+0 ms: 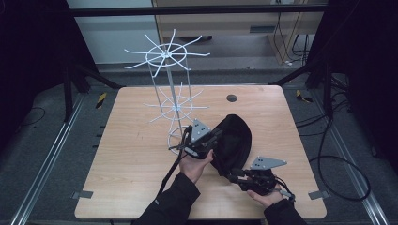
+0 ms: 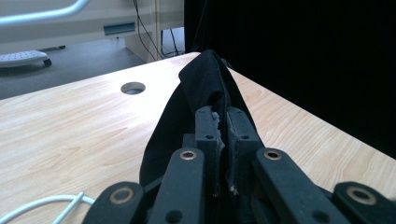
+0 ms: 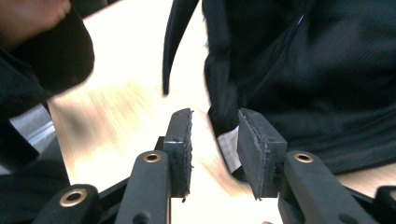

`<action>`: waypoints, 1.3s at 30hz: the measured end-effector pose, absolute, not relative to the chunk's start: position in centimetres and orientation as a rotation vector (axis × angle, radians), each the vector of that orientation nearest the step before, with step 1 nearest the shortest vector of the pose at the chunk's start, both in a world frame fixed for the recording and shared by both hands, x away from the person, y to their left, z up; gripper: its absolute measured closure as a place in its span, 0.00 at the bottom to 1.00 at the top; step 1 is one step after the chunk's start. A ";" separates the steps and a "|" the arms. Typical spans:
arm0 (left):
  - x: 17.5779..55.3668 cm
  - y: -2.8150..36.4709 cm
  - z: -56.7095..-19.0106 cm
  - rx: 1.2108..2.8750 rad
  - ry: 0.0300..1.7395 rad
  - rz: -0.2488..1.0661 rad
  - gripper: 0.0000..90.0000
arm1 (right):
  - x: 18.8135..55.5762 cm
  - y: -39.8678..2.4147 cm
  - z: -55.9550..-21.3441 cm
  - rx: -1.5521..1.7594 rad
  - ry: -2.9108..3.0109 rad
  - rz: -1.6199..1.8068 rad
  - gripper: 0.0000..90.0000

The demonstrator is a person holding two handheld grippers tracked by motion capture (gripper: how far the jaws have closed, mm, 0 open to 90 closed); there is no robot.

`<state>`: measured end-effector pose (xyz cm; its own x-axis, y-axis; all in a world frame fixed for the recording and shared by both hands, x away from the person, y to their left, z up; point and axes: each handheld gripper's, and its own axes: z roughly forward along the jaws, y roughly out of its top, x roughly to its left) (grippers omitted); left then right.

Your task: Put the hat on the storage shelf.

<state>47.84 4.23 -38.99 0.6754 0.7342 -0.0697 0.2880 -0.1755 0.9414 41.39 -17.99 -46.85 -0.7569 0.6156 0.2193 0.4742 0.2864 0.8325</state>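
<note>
Lying near the middle of the light wooden table [image 1: 136, 140], a black cap [image 1: 232, 140] sits between the person's two hands, just right of the base of a white wire display rack [image 1: 170, 89] that stands upright on the tabletop with spoked hooks at two levels. The left hand-held gripper [image 1: 213, 136] reaches to the cap's left edge, and its own view shows the two black jaws pressed together on a fold of the dark fabric [image 2: 205, 88], which rises in a ridge straight ahead of the pads; the grip is firm, with cloth pinched between them. The left hand [image 1: 195, 165] holds that tool from below, its dark sleeve coming in from the bottom edge. The right hand-held gripper [image 1: 233, 176] lies low at the cap's near end, carried by the right hand [image 1: 266, 197], and its jaws stand parted with a clear gap: the pads [image 3: 180, 140] press on nothing, and the cap's cloth [image 3: 317, 84] hangs just beyond and to the right of them, with a pale tag showing near the right pad. A round grommet hole [image 1: 231, 98] sits in the table behind the cap, well apart from both tools. Black cables trail across the grey floor to the right of the table.
</note>
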 end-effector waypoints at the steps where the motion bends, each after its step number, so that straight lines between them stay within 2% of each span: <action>1: 47.9 4.2 -38.9 1.752 0.821 0.491 0.94 | 41.5 -17.8 -47.1 1.026 2.414 1.450 0.75; 3: 47.9 4.1 -38.7 1.742 0.821 0.490 0.94 | 41.7 -17.4 -47.4 1.032 2.427 1.411 0.79; 7: 47.7 4.0 -38.3 1.726 0.812 0.488 0.94 | 42.5 -17.0 -47.7 1.054 2.399 1.368 0.93; 12: 47.5 4.0 -38.0 1.705 0.799 0.477 0.94 | 43.2 -16.5 -47.7 1.050 2.384 1.363 0.99; 39: 44.8 2.7 -40.4 1.689 0.714 0.395 0.94 | 45.2 -15.2 -49.4 1.123 2.353 1.329 1.00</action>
<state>44.82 2.70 -40.40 0.7542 0.6463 -0.1165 0.2446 -0.1119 0.9631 45.20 -15.19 -49.36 -0.6857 0.7071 0.1726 0.5129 0.3013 0.8038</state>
